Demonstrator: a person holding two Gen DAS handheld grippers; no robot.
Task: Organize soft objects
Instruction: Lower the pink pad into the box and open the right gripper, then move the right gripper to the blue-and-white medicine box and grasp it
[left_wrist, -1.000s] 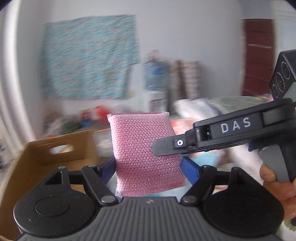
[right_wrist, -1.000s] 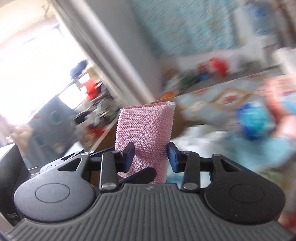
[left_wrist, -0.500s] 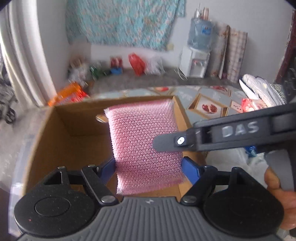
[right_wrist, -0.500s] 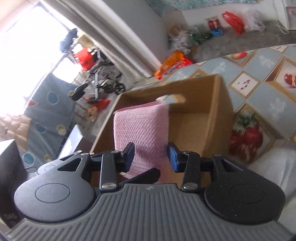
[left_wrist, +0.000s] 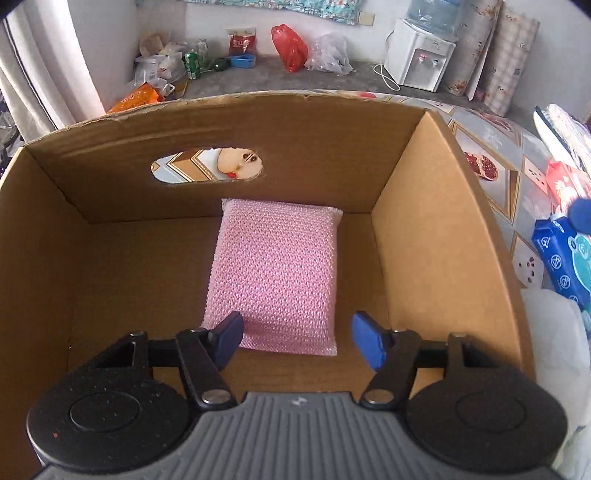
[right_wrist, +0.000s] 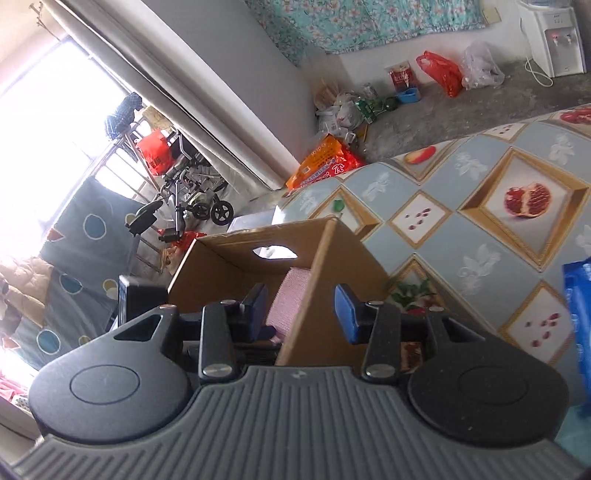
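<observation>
A pink mesh sponge (left_wrist: 275, 273) lies flat on the floor of an open cardboard box (left_wrist: 436, 229), its far end against the back wall. My left gripper (left_wrist: 295, 341) is open above the sponge's near end and holds nothing. My right gripper (right_wrist: 301, 308) is open and empty, outside the box, looking over its side wall (right_wrist: 314, 280). Part of the sponge (right_wrist: 290, 299) shows inside the box in the right wrist view.
The box stands on a table with a fruit-patterned cloth (right_wrist: 480, 229). A blue packet (left_wrist: 565, 254) and a red-and-white pack (left_wrist: 565, 184) lie to the right of the box. A white soft bag (left_wrist: 554, 332) lies beside the box. Bags and a water dispenser (left_wrist: 421, 62) stand on the floor beyond.
Both grippers held the pink sponge in the air and carried it over the box. Both have opened; the sponge now lies on the box floor and the right gripper has drawn back outside.
</observation>
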